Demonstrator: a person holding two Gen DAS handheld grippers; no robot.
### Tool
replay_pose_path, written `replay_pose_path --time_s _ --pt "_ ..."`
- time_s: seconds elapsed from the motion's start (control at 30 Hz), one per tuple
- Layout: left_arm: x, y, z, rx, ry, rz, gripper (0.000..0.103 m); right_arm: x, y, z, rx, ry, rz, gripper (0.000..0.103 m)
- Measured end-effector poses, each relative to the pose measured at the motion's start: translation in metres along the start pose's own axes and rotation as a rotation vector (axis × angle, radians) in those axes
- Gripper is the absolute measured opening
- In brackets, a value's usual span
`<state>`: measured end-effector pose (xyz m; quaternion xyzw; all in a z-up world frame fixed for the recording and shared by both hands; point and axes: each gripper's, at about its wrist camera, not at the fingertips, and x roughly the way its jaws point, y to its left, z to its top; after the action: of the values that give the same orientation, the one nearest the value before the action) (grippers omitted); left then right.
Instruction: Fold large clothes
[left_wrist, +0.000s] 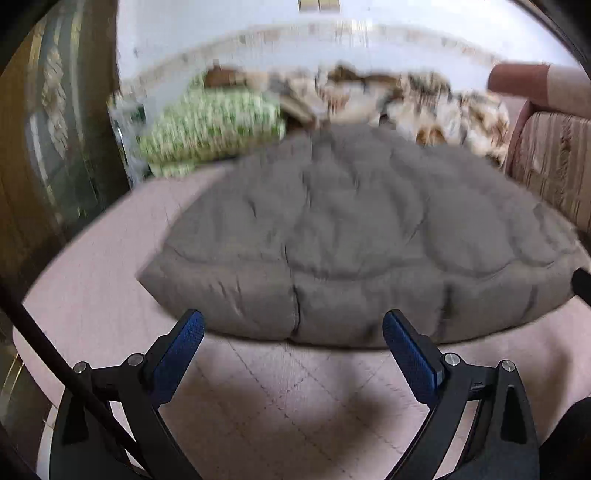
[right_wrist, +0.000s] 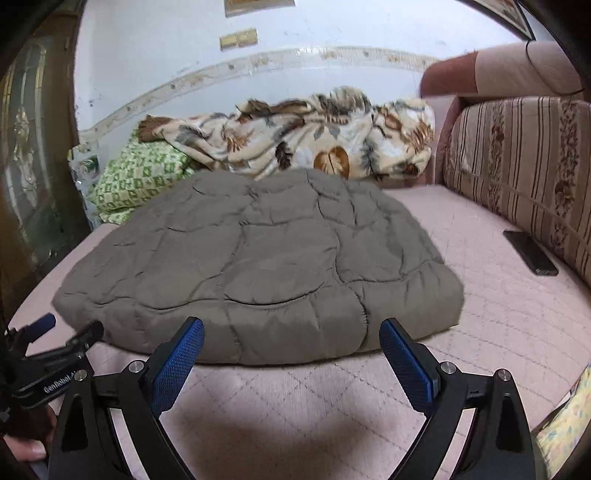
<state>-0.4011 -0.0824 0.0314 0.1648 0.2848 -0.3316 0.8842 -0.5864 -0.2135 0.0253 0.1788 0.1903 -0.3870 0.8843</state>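
A grey quilted comforter (right_wrist: 255, 273) is seen folded into a thick pad on a pink quilted bed cover (right_wrist: 491, 325). Its near edge lies just beyond both grippers, and nothing is gripped. The left gripper (left_wrist: 293, 328) is held with its blue-padded fingers (left_wrist: 183, 350) spread wide, the gap between them empty, the comforter's folded edge at 12 o'clock. The right gripper (right_wrist: 291, 334) is likewise released, its fingers (right_wrist: 406, 362) wide apart and clear of the cloth. In the right wrist view the left gripper is seen at 9 o'clock, beside the comforter's near left corner. Behind the comforter, at 12 o'clock, a leaf-patterned blanket (right_wrist: 325, 136) is bunched against the wall, and a green checked pillow (right_wrist: 140, 177) is placed at 10 o'clock. A dark phone (right_wrist: 530, 253) is laid at 3 o'clock, beside a striped cushion (right_wrist: 524, 166). The left wrist view is blurred.
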Motion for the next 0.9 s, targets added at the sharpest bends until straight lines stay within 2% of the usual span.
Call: replay_pose_path --time_s 0.07,0.2,0.33,0.5,0.67,0.73,0.83,0.9 --pt "0.015 0.008 -0.001 -0.048 0.084 -0.011 0.097 0.011 -0.002 0.001 0.01 0.033 -0.012 0.098" --pt "0.003 0.017 0.001 -0.078 0.046 -0.029 0.097 0.005 0.007 -0.001 -0.033 0.006 0.003 0.098" --pt "-0.016 0.011 -0.004 -0.031 0.055 -0.016 0.097 -0.011 0.02 -0.004 -0.094 -0.02 0.01 0.098" --pt "-0.059 0.016 -0.001 -0.011 0.042 -0.022 0.097 -0.042 0.032 -0.007 -0.055 0.028 0.09 0.098" --pt "-0.108 0.037 0.021 -0.031 -0.029 -0.045 0.097 -0.098 0.051 0.026 -0.097 -0.053 0.142 0.098" --pt "-0.131 0.043 0.035 -0.023 -0.078 0.007 0.097 -0.113 0.054 0.039 -0.087 -0.063 0.162 0.103" --pt "-0.16 0.05 0.049 -0.004 -0.145 0.029 0.097 -0.137 0.058 0.057 -0.063 -0.08 0.182 0.103" --pt "-0.176 0.05 0.056 0.019 -0.158 0.072 0.097 -0.154 0.063 0.063 -0.066 -0.107 0.177 0.103"
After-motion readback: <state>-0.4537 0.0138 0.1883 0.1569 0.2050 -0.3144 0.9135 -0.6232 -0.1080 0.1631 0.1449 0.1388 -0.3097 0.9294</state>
